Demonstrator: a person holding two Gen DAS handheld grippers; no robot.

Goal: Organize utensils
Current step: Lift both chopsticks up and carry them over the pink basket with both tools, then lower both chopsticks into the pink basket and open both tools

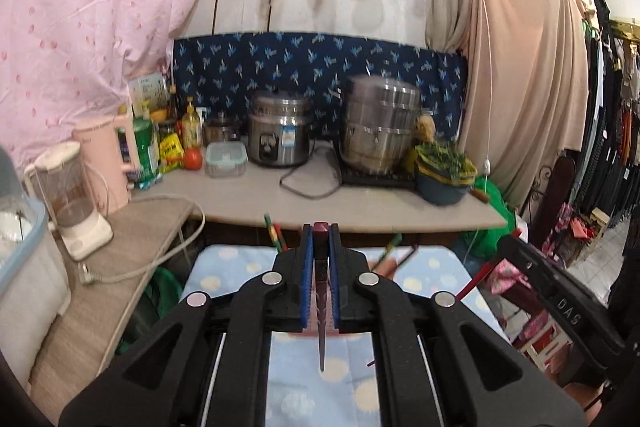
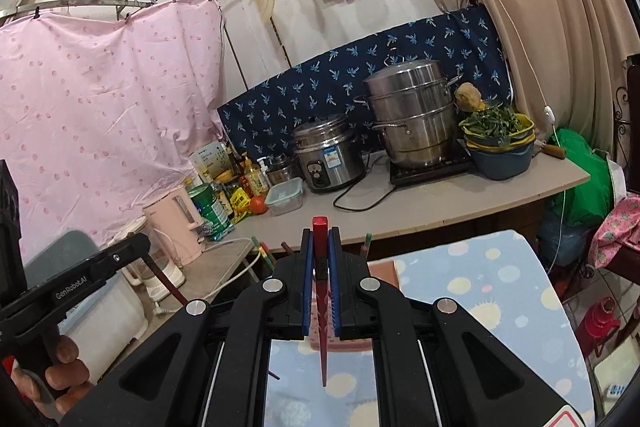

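My left gripper (image 1: 321, 231) is shut on a dark maroon chopstick (image 1: 321, 327), held upright with its thin tip hanging down over the dotted blue cloth (image 1: 236, 267). My right gripper (image 2: 320, 233) is shut on a red chopstick (image 2: 323, 347), also upright and tip down. Behind the fingers several more chopsticks (image 2: 367, 241) stick up from a pink holder (image 2: 386, 273) on the blue cloth (image 2: 492, 279). In the right wrist view the left gripper (image 2: 136, 251) appears at the left, with a person's hand (image 2: 64, 367) on its handle.
A grey counter (image 1: 248, 199) behind carries a rice cooker (image 1: 280, 135), a steamer pot (image 1: 380, 123), a bowl of greens (image 1: 444, 171), bottles, a pink kettle (image 1: 112, 155) and a blender (image 1: 76, 199). A power cord (image 1: 160, 255) trails on the left shelf. Clothes hang at the right.
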